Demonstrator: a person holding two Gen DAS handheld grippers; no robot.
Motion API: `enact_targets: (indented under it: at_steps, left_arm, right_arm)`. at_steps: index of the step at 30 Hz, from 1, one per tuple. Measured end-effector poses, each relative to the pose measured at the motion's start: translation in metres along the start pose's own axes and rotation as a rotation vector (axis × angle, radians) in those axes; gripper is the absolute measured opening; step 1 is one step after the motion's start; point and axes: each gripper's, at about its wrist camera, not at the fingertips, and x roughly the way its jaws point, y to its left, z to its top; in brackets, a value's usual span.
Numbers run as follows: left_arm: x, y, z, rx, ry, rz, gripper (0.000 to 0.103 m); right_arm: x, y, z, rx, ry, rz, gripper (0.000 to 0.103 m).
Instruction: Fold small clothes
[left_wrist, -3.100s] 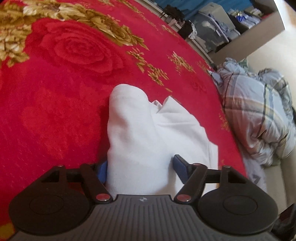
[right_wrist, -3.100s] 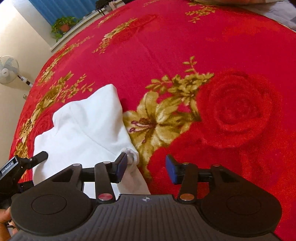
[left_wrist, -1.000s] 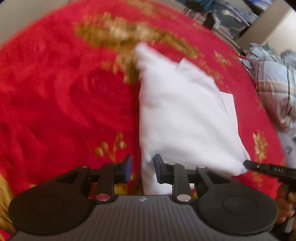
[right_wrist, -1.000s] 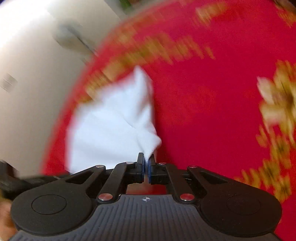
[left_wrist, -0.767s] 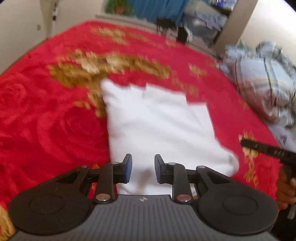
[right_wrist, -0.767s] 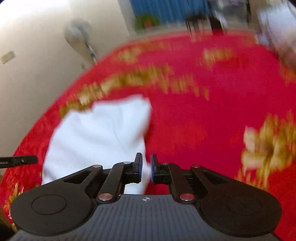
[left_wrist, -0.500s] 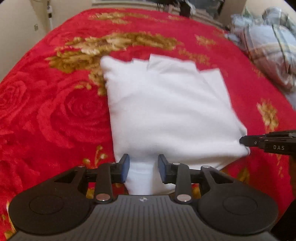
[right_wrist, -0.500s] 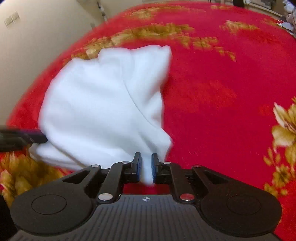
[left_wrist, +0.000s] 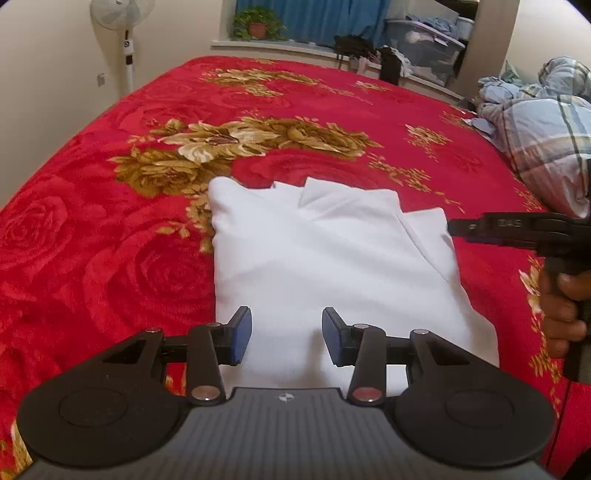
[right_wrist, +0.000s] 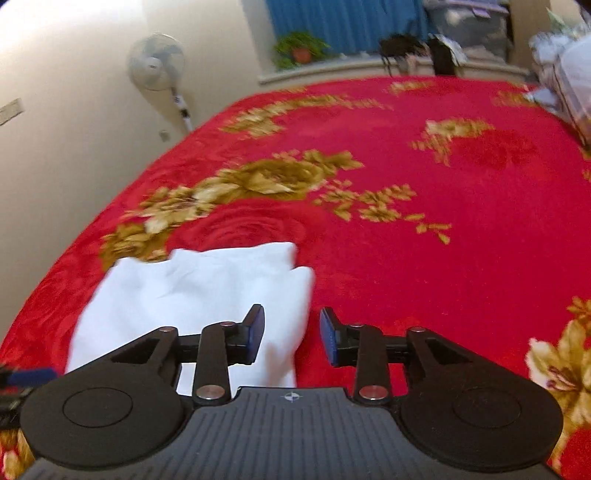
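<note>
Nearest to me, my left gripper has its blue-padded jaws spread apart with nothing between them, poised over the near edge of a white garment. My right gripper is likewise spread and holds nothing; the garment's right-hand edge lies just under and beside its left finger, and its right finger is over bare blanket. The garment itself lies flat on a red blanket patterned with gold flowers and roses, and it has been brought into a compact, roughly rectangular bundle with layers lying over one another; a small collar-like flap pokes up at its far edge. I judge the folding of this piece largely done: the sides look turned in and the shape is tidy, though the far edge is stepped rather than square and the near right corner spreads outward, so a last fold or some smoothing may remain. Beyond the garment the blanket runs on to a windowsill with a potted plant and blue curtains. A standing fan is far left of the garment, a heap of plaid bedding far right.
</note>
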Motion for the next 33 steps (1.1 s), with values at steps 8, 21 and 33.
enact_targets:
  at_steps: [8, 21, 33]
  left_arm:
    - [0.013, -0.005, 0.007, 0.011, -0.009, 0.009, 0.047]
    - [0.021, 0.017, 0.013, -0.061, 0.024, 0.014, 0.047]
    - [0.025, 0.022, -0.004, -0.024, 0.137, 0.02, 0.061]
  right_arm:
    - [0.047, -0.003, 0.013, 0.033, 0.018, 0.078, 0.011]
    - [0.068, -0.017, 0.011, 0.095, 0.023, -0.037, 0.011]
    - [-0.037, 0.044, -0.015, -0.166, 0.05, 0.165, 0.028]
